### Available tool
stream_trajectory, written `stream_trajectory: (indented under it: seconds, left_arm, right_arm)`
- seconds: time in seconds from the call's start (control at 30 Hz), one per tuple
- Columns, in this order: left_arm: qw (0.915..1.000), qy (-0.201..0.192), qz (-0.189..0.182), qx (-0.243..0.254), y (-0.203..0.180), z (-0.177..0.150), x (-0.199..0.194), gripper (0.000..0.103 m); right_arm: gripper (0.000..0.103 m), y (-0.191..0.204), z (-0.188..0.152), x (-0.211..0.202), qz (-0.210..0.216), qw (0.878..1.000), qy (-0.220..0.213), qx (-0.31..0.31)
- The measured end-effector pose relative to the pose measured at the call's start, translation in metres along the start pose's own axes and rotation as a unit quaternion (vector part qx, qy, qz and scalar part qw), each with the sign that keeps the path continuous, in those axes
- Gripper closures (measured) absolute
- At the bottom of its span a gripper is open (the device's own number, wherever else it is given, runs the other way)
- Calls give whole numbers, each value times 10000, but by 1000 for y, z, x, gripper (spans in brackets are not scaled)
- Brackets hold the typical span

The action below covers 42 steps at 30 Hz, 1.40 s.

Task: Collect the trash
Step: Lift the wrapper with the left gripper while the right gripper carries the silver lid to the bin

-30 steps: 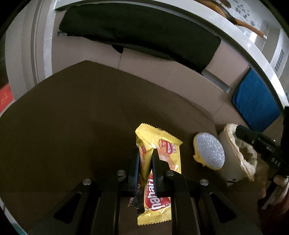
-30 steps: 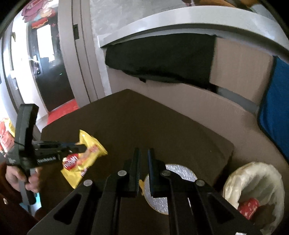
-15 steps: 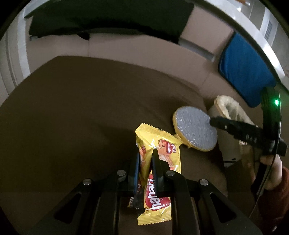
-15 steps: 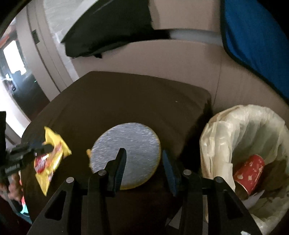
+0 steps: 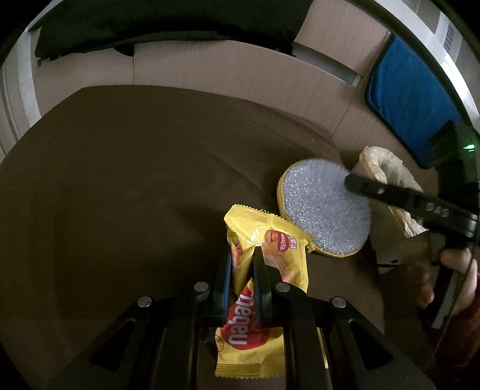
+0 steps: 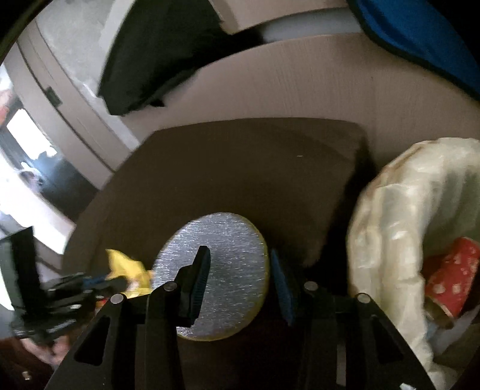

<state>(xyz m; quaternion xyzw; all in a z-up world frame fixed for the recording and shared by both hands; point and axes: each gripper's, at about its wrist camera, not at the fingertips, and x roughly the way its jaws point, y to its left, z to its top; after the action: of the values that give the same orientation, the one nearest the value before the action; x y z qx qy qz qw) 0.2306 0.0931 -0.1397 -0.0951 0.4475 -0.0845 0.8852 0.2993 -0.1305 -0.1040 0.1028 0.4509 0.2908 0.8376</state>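
The yellow wafer wrapper [image 5: 267, 249] is pinched tight in my left gripper [image 5: 242, 270] above the brown table [image 5: 126, 180], while my right gripper [image 6: 240, 273], jaws closing, straddles the round silver-topped sponge [image 6: 222, 258] lying just beside the lined trash bin [image 6: 399, 210].

— What lies past my claw?
— A dark brown table [image 5: 126, 186], then a beige sofa [image 5: 234, 69] draped with black cloth [image 5: 168, 27].
— To its right?
— A blue cushion [image 5: 411, 99]; daylight far left.
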Motion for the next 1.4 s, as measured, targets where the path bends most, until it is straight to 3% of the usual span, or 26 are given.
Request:
stream_trajectory:
  seconds: [0.07, 0.2, 0.27, 0.4, 0.47, 0.57, 0.67, 0.97, 1.17, 1.4]
  left_arm:
    - [10000, 2, -34, -44, 2, -1, -1, 90]
    - [9999, -3, -96, -123, 8, -2, -2, 90]
    - [9998, -4, -110, -148, 10, -2, -2, 90]
    - [9997, 10, -114, -225, 16, -2, -5, 90]
    - [9996, 12, -119, -252, 18, -1, -5, 90]
    - [9995, 6, -94, -309, 19, 0, -7, 90]
    - [9995, -80, -23, -313, 14, 2, -14, 90]
    - [9934, -1074, 361, 164, -20, 20, -73, 90]
    - [9802, -1815, 562, 567, -54, 31, -114, 90]
    - [9657, -2414, 453, 839, -100, 40, -150, 90]
  right_arm:
    - [71, 12, 3, -9, -18, 9996, -206, -184]
    - [74, 41, 11, -23, 439, 9969, -495, -437]
    - [74, 53, 13, -22, 530, 9958, -440, -601]
    - [74, 62, 12, -10, 315, 9962, -298, -753]
    - [74, 61, 11, 0, 347, 9967, -30, -729]
    - [88, 60, 3, 7, 480, 9964, 173, -676]
    - [89, 72, -4, -4, 221, 9941, 8, -1063]
    - [89, 99, 5, -70, -231, 9817, -892, -1669]
    - [89, 101, 6, -111, -452, 9730, -1360, -1808]
    - [89, 91, 8, -163, -713, 9637, -1880, -1754]
